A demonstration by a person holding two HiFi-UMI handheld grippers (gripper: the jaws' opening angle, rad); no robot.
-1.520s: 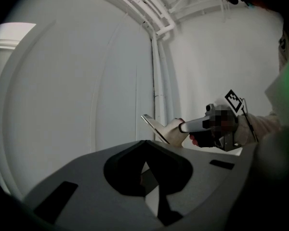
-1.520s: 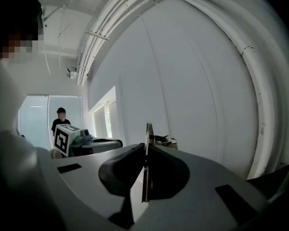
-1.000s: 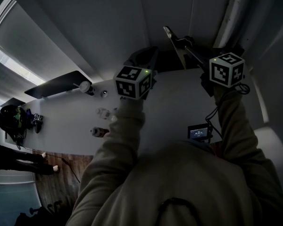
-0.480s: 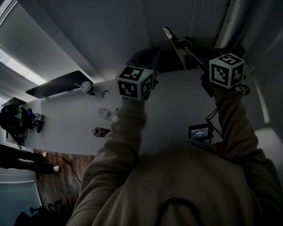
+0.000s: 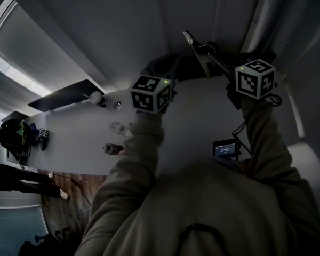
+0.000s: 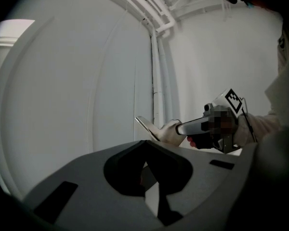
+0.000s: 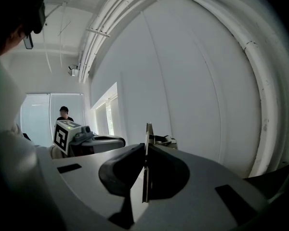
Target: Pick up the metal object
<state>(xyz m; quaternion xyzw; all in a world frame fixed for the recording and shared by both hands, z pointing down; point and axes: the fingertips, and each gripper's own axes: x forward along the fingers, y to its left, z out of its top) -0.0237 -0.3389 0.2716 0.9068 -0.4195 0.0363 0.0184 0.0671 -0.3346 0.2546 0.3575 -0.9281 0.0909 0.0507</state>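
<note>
Right tool (image 7: pixel 145 165): jaws narrow, pads clamped on the metal object (image 5: pixel 194 49), a thin flat blade seen edge-on between them and sticking out past the tips. The object is in the air over the far edge of the surface (image 5: pixel 192 121), not touching it. Left tool (image 6: pixel 144 150): tips together, nothing between them, level over the same far edge. At the surface's near edge: small screen device (image 5: pixel 225 149). Toward its left end: small items (image 5: pixel 116 127), too dim to identify, and a dark flat board (image 5: pixel 66 94).
</note>
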